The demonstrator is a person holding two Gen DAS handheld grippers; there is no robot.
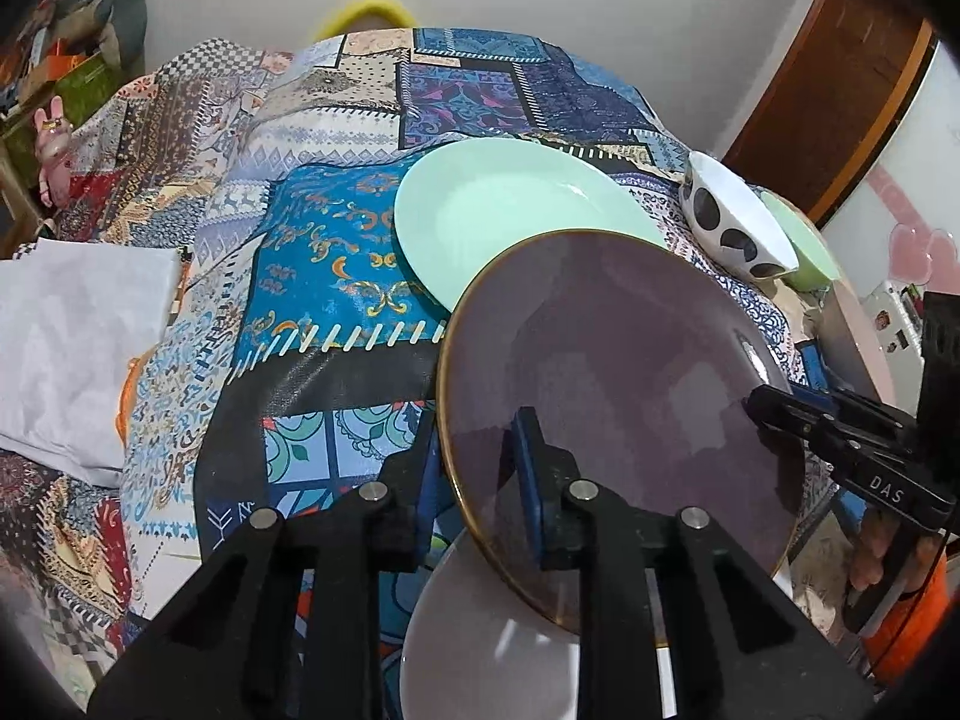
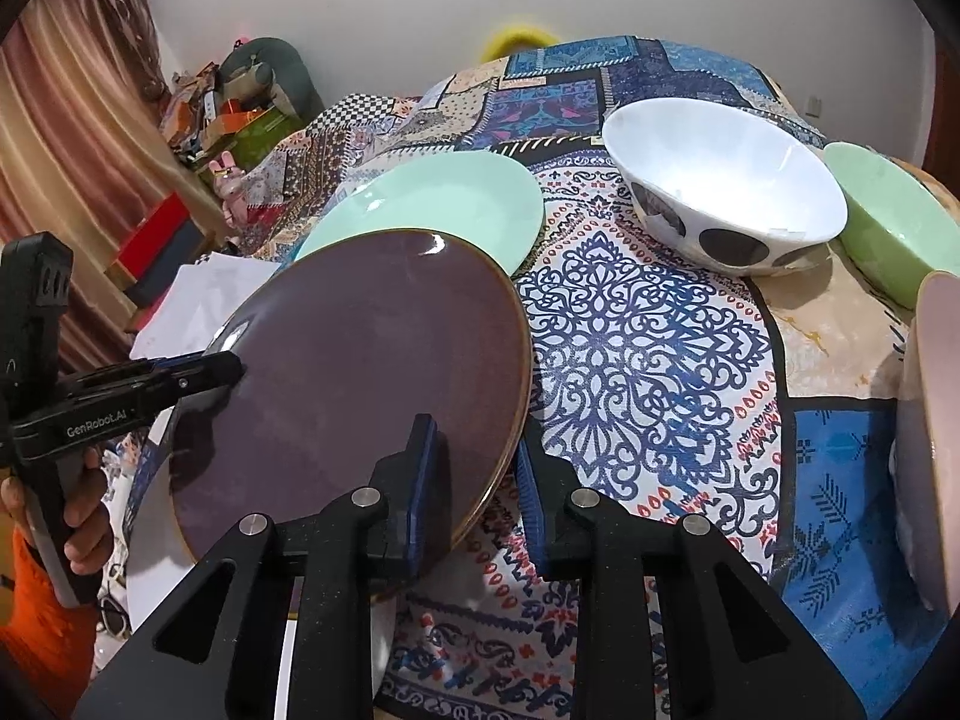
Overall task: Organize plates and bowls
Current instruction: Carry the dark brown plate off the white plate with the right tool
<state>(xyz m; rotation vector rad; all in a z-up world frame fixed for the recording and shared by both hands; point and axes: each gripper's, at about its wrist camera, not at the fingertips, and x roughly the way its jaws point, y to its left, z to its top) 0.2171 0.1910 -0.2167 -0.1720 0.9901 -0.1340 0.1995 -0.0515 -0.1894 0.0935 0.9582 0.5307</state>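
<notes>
A purple plate with a gold rim is held tilted above the table by both grippers. My left gripper grips its left edge; it also shows in the right wrist view. My right gripper grips its right edge; it also shows in the left wrist view. A white plate lies under it. A mint plate lies behind. A white bowl with dark spots and a green bowl stand at the right.
A patchwork cloth covers the table. A white folded cloth lies at the left. A pink dish stands at the right edge. Clutter and a curtain are beyond the table's left side.
</notes>
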